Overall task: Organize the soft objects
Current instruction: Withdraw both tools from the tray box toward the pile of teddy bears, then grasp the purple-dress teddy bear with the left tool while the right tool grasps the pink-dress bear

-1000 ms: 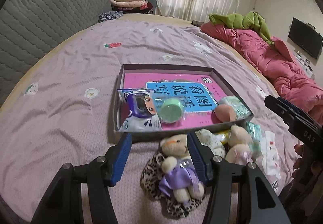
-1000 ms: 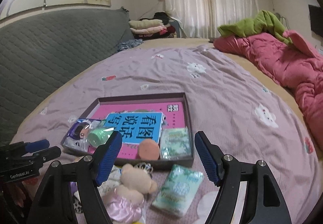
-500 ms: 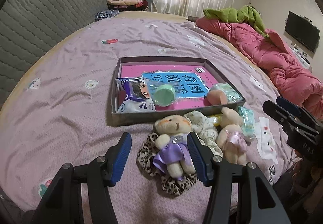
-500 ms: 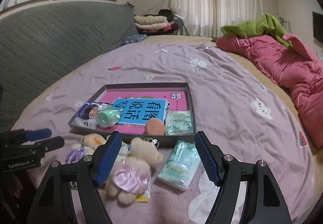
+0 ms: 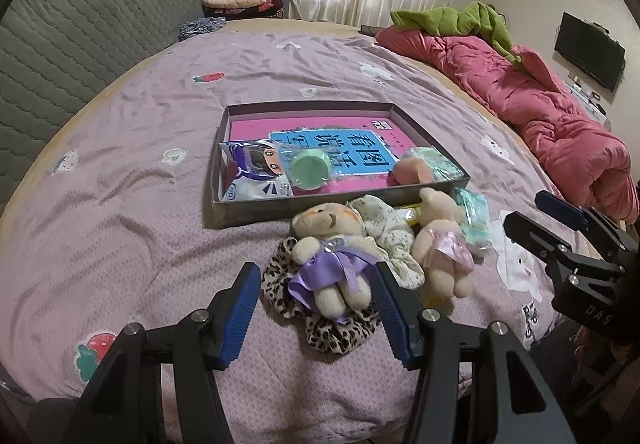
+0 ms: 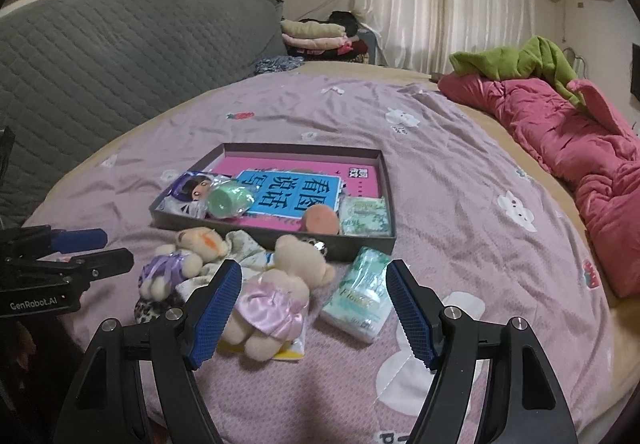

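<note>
Both tongs hang open and empty over the near edge of the bed. Between the left gripper's (image 5: 314, 310) spread jaws sits the purple-dressed bear (image 5: 334, 256), lying on a leopard-print cloth (image 5: 340, 328) half hidden under it; the pads are clear of it. The right gripper (image 6: 314, 314) frames the pink-dressed bear (image 6: 276, 300), a yellow packet mostly buried beneath it, with the tissue pack (image 6: 360, 300) just inside its right jaw. Just beyond both lies the grey tray (image 5: 256, 209), and past it open purple bedspread (image 5: 132, 171).
</note>
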`<move>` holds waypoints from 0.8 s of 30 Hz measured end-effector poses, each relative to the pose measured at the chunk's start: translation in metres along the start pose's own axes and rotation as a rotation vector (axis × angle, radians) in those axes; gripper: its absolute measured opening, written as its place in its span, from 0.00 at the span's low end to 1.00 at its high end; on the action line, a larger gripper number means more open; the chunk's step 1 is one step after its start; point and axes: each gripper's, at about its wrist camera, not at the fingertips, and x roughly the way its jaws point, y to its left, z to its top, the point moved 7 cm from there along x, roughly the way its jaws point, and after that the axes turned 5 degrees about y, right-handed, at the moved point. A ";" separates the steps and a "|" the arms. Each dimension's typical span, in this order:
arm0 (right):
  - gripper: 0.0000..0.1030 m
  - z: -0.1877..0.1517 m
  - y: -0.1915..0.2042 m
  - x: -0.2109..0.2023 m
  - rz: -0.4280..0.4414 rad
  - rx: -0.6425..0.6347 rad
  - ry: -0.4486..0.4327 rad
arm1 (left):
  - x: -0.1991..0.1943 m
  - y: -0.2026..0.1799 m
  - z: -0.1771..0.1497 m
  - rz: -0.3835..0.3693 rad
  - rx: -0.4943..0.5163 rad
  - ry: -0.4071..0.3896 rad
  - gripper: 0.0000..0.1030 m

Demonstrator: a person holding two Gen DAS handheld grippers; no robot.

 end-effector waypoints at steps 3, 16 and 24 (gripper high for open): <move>0.74 -0.006 0.004 0.002 0.012 0.010 0.024 | -0.001 -0.004 -0.003 -0.009 0.005 0.005 0.55; 0.74 -0.018 0.008 0.008 0.033 0.026 0.065 | 0.012 -0.008 -0.012 -0.058 -0.015 0.049 0.55; 0.74 -0.021 0.009 0.017 0.050 0.039 0.086 | 0.021 -0.005 -0.013 -0.065 -0.030 0.061 0.55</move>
